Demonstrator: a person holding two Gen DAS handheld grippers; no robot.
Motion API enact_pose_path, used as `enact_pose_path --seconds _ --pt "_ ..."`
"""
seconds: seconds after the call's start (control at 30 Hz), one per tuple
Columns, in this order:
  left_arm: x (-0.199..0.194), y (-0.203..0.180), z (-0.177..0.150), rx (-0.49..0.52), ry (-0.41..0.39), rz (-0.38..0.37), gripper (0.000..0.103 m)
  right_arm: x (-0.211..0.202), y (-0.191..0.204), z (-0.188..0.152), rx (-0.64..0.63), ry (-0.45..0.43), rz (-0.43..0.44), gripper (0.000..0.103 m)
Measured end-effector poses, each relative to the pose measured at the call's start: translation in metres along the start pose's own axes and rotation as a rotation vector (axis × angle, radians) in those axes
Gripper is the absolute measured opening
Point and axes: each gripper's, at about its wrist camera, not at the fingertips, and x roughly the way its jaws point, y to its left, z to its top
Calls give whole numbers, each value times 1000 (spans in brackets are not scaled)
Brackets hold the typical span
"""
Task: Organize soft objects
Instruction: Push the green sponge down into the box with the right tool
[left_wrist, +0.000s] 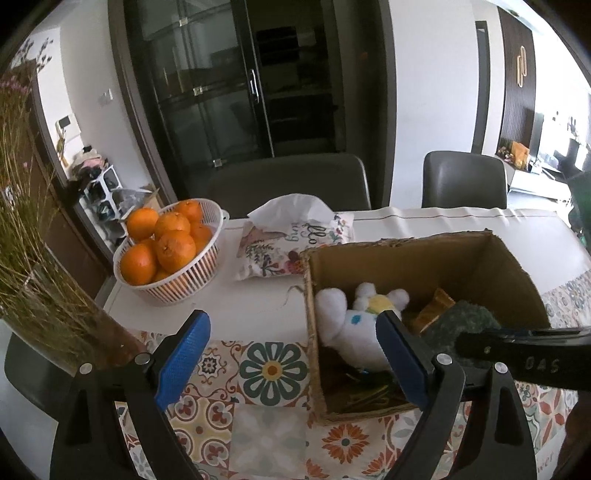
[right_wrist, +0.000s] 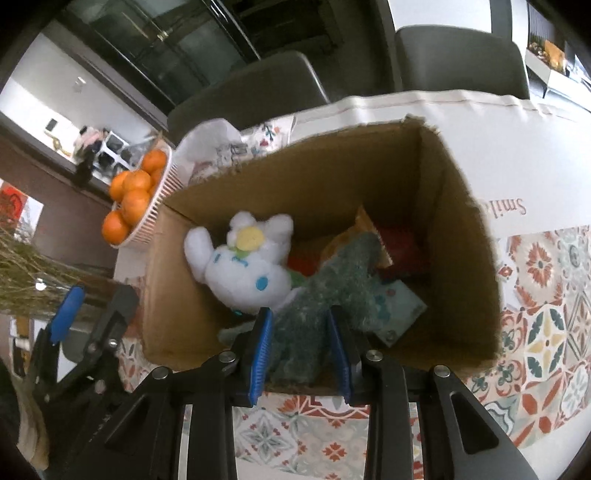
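Observation:
An open cardboard box (right_wrist: 461, 206) stands on the patterned tablecloth; it also shows in the left wrist view (left_wrist: 406, 254). Inside lie a white plush bunny with a yellow flower (right_wrist: 243, 266), also in the left wrist view (left_wrist: 351, 328), and orange and red items. My right gripper (right_wrist: 301, 332) is shut on a fuzzy dark green soft toy (right_wrist: 332, 284) and holds it over the box's near edge; the toy shows in the left wrist view (left_wrist: 461, 325). My left gripper (left_wrist: 291, 354) is open and empty, at the box's left side.
A white basket of oranges (left_wrist: 166, 251) and a floral tissue pouch (left_wrist: 291, 240) sit behind and left of the box. Dried grasses (left_wrist: 33, 258) stand at the far left. Two grey chairs (left_wrist: 463, 181) stand at the table's far edge.

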Motion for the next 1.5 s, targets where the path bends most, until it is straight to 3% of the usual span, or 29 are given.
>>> enact_pose_path --seconds 0.33,0.43,0.5,0.93,1.0,1.03,1.17,1.5 --pt "13 6 -7 -24 37 -11 92 -11 19 0 -110 -69 -65 32" --pt "10 4 -7 -14 31 -9 92 -22 20 0 -138 -123 -150 33" --pt "10 4 -7 -14 31 -12 92 -28 20 1 -146 -129 -160 33" --pt "10 0 -3 -4 35 -11 92 7 11 8 -82 71 -54 33" --pt "14 5 -4 -18 47 -13 92 12 11 9 -76 71 -64 28" --pt "16 7 -5 -22 52 -10 92 14 12 9 -79 67 -66 18" --pt "18 5 -7 -3 51 -9 92 15 13 5 -95 62 -43 13" --pt "12 2 -3 -15 24 -31 92 -29 29 10 -149 -146 4 5"
